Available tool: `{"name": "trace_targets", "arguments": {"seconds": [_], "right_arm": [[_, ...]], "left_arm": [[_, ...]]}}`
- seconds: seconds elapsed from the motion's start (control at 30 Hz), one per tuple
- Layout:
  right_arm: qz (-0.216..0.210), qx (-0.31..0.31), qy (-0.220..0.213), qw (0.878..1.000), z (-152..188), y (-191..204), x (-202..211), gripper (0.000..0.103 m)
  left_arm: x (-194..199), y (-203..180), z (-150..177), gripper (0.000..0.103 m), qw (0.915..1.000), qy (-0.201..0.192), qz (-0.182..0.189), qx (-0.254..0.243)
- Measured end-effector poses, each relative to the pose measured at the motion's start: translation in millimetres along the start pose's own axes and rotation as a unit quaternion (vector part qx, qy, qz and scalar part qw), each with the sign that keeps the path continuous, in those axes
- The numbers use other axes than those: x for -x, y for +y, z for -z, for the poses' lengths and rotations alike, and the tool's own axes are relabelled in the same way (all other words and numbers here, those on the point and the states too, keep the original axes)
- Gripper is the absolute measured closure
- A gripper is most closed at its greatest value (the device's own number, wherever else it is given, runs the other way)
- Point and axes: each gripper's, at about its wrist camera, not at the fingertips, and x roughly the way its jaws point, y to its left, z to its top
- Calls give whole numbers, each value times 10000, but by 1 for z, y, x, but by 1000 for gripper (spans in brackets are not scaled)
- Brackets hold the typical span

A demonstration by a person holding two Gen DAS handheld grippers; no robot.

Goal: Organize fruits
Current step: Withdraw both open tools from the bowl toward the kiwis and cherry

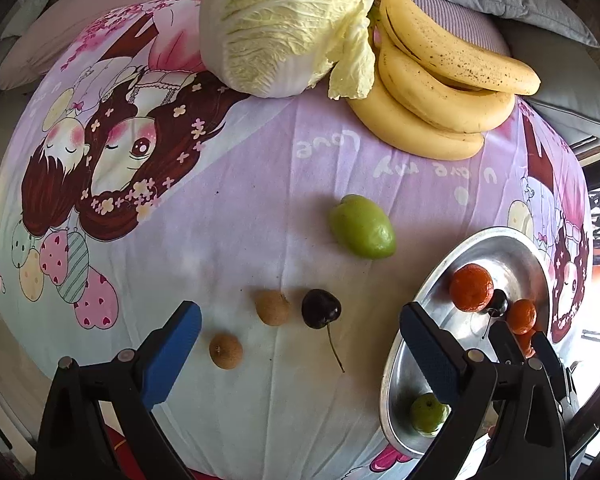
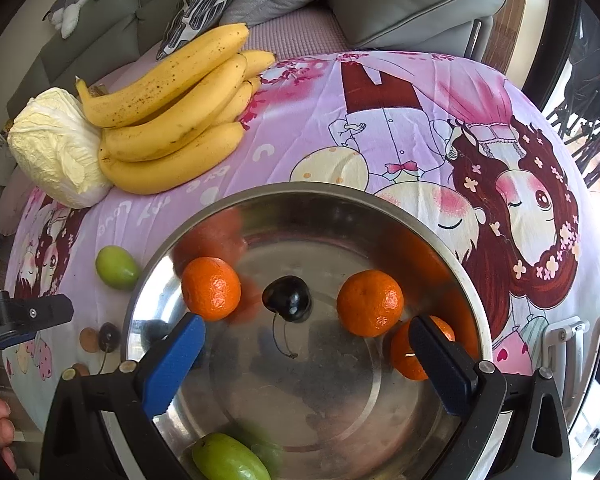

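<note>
On the cloth (image 1: 260, 184), at six o'clock in the left wrist view, the left gripper (image 1: 300, 344) hangs with jaws spread wide and empty over a cherry (image 1: 321, 308) and two longans (image 1: 272, 307) (image 1: 225, 351); a green fruit (image 1: 362, 227) lies loose beyond them, toward twelve. The steel bowl (image 2: 452, 256) sits at four o'clock of that view and already holds three oranges (image 2: 211, 288) (image 2: 370, 303) (image 2: 410, 354), a second cherry (image 2: 287, 298) and a green fruit (image 2: 230, 458). Over it the right gripper (image 2: 306, 350) stands with jaws spread, pinching nothing, so it looks to have just finished a drop. The step in hand seems to be gathering loose small fruit into the bowl. Next, I judge, the left gripper must sink around one piece, likely the cherry or a longan, close gently on so small and round a thing, and carry it toward four o'clock.
</note>
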Motion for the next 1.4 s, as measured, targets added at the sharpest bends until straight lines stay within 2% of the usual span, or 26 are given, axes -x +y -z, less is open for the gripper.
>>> {"name": "trace_targets", "arguments": {"seconds": [0.2,0.37,0.7,0.97,1.27,1.4], "right_arm": [[-192,187,45,9996,4,18,0,0],[-346,407,76,9985,9,40,0,0],[-649,967,220,9929,24,88,-1,0],[-783,1197,249,9894,33,112,0,0],[-963,1262,348,9867,39,126,1,0],[-1128,1213,376,9855,39,127,0,0]], "left_arm": [[3,27,8,4,9999,-66,105,41],[13,55,15,4,9998,-198,32,22],[15,90,21,4,9999,-45,-46,132],[22,121,29,4,9995,-101,-125,275],[21,127,31,4,9996,-95,-212,145],[16,125,21,4,9995,-148,-258,90]]}}
